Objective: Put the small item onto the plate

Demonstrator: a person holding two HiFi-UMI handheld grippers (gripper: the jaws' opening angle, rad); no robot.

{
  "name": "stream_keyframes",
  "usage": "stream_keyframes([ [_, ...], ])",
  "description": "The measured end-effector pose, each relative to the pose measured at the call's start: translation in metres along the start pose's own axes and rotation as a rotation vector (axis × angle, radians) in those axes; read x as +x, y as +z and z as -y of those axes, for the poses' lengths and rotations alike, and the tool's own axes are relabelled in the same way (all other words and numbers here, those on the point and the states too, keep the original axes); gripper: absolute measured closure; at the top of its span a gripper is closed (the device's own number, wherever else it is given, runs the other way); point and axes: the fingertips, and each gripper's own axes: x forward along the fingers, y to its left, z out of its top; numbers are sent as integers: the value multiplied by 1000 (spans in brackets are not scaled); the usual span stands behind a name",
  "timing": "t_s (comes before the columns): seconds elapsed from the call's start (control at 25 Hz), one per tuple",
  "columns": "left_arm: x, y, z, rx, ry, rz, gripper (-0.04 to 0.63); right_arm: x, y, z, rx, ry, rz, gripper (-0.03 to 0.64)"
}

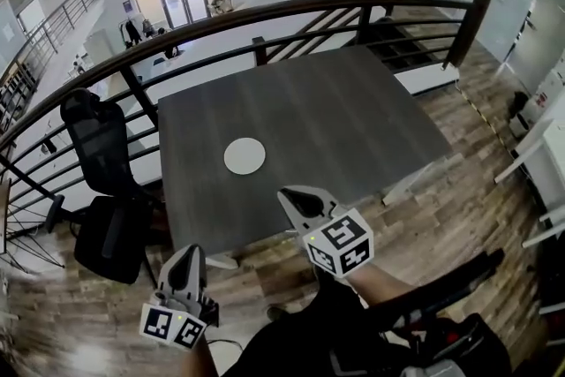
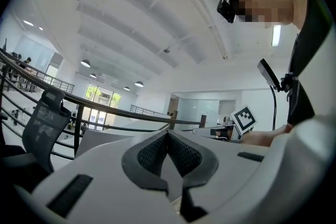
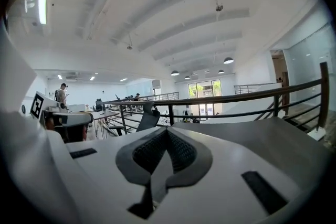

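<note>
A round white plate lies alone on the dark grey table, left of its middle. My right gripper hovers over the table's near edge, just right of and nearer than the plate. Its jaws are shut with nothing between the pads. My left gripper is lower and further back, off the table over the wooden floor. It is also shut and empty, its pads meeting at the tip. I see no small item in any view.
A black railing curves behind the table. Black office chairs stand at the table's left. A white desk is at the far right. Wooden floor surrounds the near side, where the person's legs show below.
</note>
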Motion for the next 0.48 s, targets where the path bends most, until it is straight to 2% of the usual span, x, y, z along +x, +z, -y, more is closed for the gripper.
stream_keyframes([
  [0.12, -3, 10, 6, 14, -13, 10, 592, -8, 11, 0, 10, -6, 17, 615],
  [0.32, 2, 24, 11, 33, 10, 24, 592, -16, 28, 7, 34, 5, 55, 615],
  [0.48, 15, 28, 33, 47, 11, 28, 592, -32, 37, 21, 36, 17, 69, 615],
])
